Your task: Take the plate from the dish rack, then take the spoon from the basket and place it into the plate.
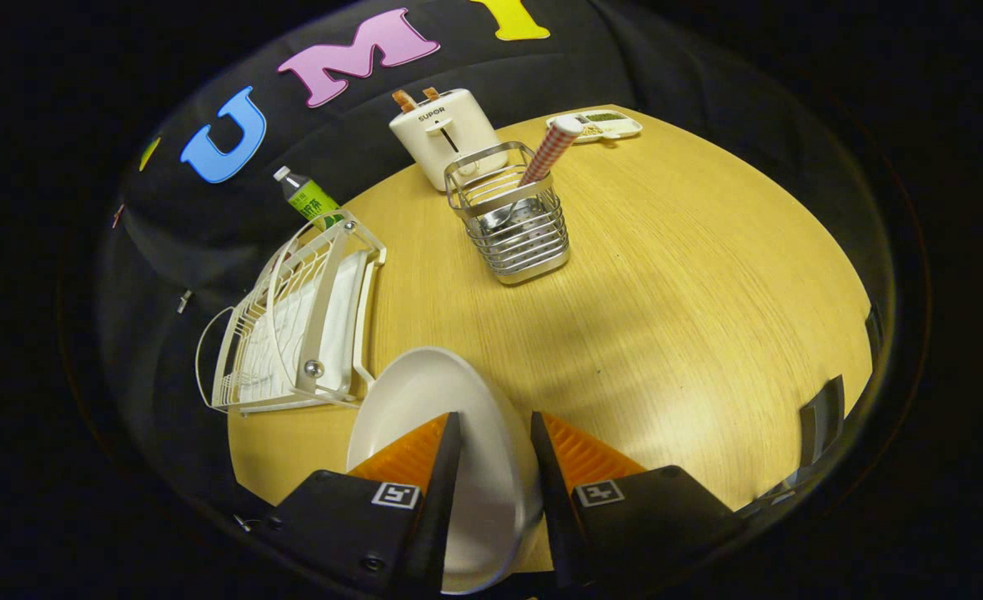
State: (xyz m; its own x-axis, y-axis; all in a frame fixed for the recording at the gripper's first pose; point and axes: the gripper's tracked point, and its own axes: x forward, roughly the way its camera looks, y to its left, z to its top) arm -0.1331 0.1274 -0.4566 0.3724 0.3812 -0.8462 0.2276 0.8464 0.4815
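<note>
The fingers stand slightly apart, with the plate's rim between them; whether they grip it is unclear. The dish rack sits left, and the spoon stands in the far basket.

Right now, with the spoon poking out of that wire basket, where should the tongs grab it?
Probably on the checked handle of the spoon, near its top, coming down from above. The handle leans up and out past the wire basket rim, while the bowl end sits down inside the wires. The tongs look busy: the white plate sits between their fingers.
</note>
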